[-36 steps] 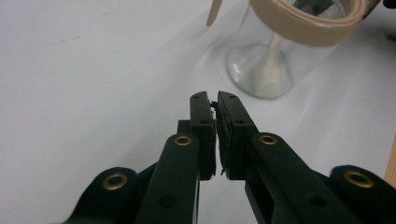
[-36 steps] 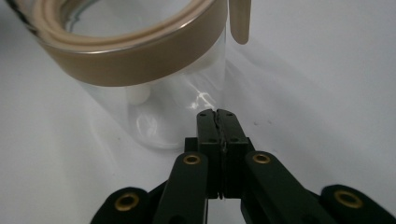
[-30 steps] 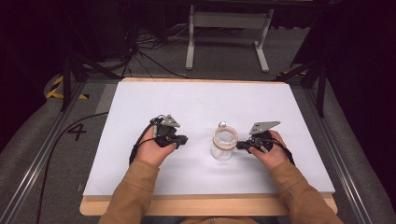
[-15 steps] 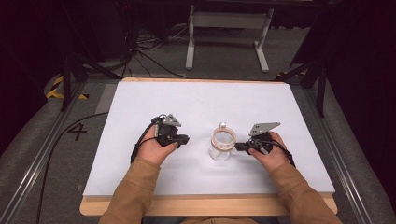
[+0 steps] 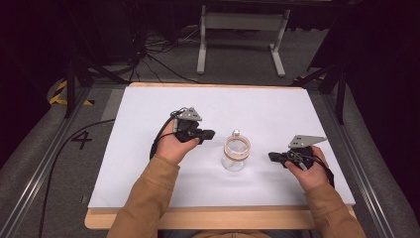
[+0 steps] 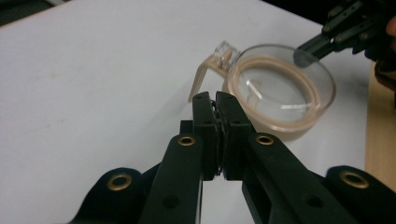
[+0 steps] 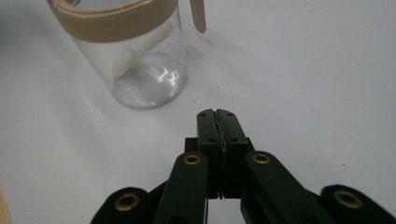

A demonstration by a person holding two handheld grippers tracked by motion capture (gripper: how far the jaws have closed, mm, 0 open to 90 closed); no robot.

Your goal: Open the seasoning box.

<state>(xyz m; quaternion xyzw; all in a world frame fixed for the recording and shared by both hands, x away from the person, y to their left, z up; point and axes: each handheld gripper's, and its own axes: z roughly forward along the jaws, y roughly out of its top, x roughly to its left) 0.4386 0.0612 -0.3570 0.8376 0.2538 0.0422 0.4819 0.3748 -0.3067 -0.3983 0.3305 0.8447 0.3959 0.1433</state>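
Note:
A clear glass jar [image 5: 235, 154] with a tan band round its lid stands upright near the middle of the white table [image 5: 148, 163]. The jar [image 6: 280, 95] has a tan clasp at its side, and the jar [image 7: 126, 51] holds a pale stick inside. My left gripper [image 5: 210, 134] is shut and empty, just left of the jar; its tips [image 6: 217, 99] sit close to the clasp. My right gripper [image 5: 271, 156] is shut and empty, a short way right of the jar, and its tips [image 7: 216, 114] rest low over the table.
The table's wooden front edge [image 5: 218, 218] runs along the bottom. A metal stand [image 5: 240, 22] and cables lie on the floor beyond the far edge. A cable [image 5: 54, 163] trails off the left side.
My right gripper has drawn back to the right, away from the jar. The jar and my left gripper have stayed in place.

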